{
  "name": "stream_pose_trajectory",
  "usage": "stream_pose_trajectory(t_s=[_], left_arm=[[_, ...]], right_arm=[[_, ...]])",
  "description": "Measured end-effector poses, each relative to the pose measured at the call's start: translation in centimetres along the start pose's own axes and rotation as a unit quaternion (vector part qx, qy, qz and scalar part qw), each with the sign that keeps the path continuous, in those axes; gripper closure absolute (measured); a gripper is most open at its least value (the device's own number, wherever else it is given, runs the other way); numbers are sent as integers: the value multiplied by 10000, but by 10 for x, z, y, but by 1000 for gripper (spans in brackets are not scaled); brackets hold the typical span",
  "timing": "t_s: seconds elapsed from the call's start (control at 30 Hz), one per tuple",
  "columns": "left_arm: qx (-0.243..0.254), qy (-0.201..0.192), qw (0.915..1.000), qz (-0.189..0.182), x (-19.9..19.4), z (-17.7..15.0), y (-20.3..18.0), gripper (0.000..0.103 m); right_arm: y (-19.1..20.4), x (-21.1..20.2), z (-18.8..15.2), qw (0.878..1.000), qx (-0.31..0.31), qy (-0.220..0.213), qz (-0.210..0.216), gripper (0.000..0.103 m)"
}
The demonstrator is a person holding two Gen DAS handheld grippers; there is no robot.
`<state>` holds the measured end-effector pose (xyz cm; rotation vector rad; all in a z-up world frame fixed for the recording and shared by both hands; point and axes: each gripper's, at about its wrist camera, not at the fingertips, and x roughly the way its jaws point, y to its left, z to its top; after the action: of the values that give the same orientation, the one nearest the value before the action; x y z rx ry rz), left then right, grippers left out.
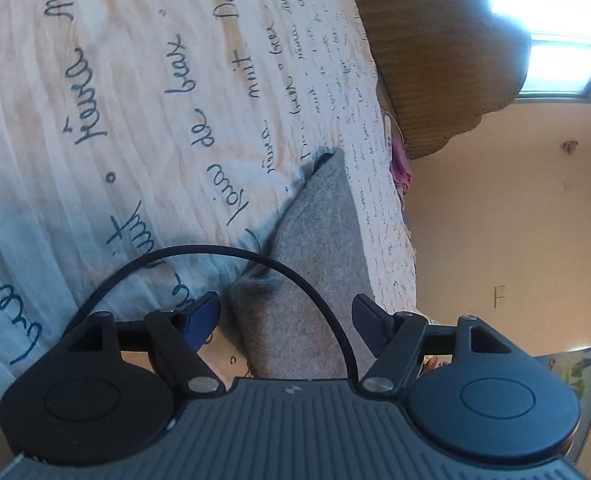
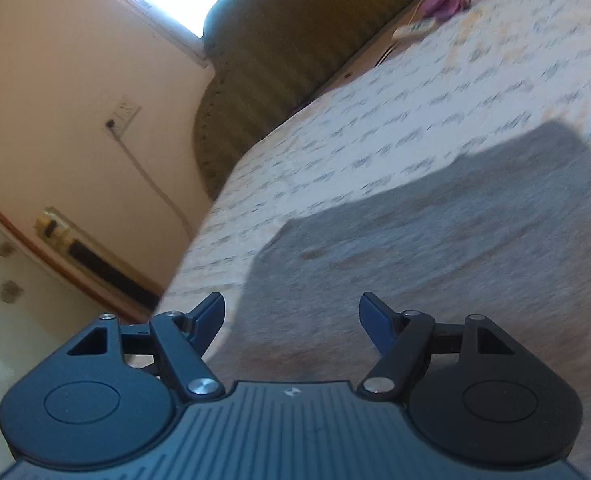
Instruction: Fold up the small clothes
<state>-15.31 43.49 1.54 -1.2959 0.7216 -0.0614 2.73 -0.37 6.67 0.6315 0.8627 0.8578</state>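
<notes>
1. The left claw point(image 1: 285, 316) is held spread wide, nothing pinched, just above the grey garment point(image 1: 315, 248).
2. The right claw point(image 2: 291, 316) is spread too, over the same grey garment point(image 2: 435, 248).
3. The garment is laid flat on the script-printed bedspread point(image 1: 95, 100), near the bed's edge.

A folded garment point(image 1: 315, 240) lies on a bedspread point(image 1: 115, 100), near its edge. A headboard point(image 1: 435, 40) stands behind the bed; a remote control point(image 2: 413, 29) lies on the bedspread by it.
</notes>
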Motion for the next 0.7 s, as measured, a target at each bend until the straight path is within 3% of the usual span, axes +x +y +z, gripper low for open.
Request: stream_pose_trajectory(t_s=[0.07, 0.1, 0.13, 0.23, 0.3, 0.33, 0.4, 0.57, 0.63, 0.7], left_arm=[[783, -4, 9969, 4, -1, -6, -23, 30], [1468, 3, 9891, 134, -2, -13, -41, 30], [2171, 6, 9759, 236, -3, -22, -57, 30], [4450, 68, 8938, 556, -8, -68, -97, 30], [5207, 214, 8513, 605, -10, -91, -104, 30], [5419, 351, 8375, 610, -9, -99, -104, 30], [5597, 557, 8249, 569, -10, -109, -101, 30], [5768, 994, 8099, 382, -8, -122, -92, 34], [5769, 1146, 8082, 308, -7, -123, -90, 34], [5725, 1280, 8092, 311, -4, -123, -85, 34]], right_arm=[[6, 27, -8, 9964, 363, 479, 601, 28], [9, 43, -12, 9918, 529, 747, 893, 28], [10, 57, -15, 9857, 698, 988, 1172, 28], [6, 108, -26, 9461, 1474, 1966, 2112, 28], [9, 131, -34, 9255, 1692, 2388, 2404, 24], [12, 139, -37, 9186, 1717, 2536, 2497, 19], [21, 156, -46, 9054, 1665, 2898, 2617, 19], [41, 186, -65, 8808, 1503, 3521, 2785, 18], [46, 196, -74, 8618, 1620, 3699, 3070, 15], [49, 202, -78, 8531, 1728, 3722, 3222, 13]])
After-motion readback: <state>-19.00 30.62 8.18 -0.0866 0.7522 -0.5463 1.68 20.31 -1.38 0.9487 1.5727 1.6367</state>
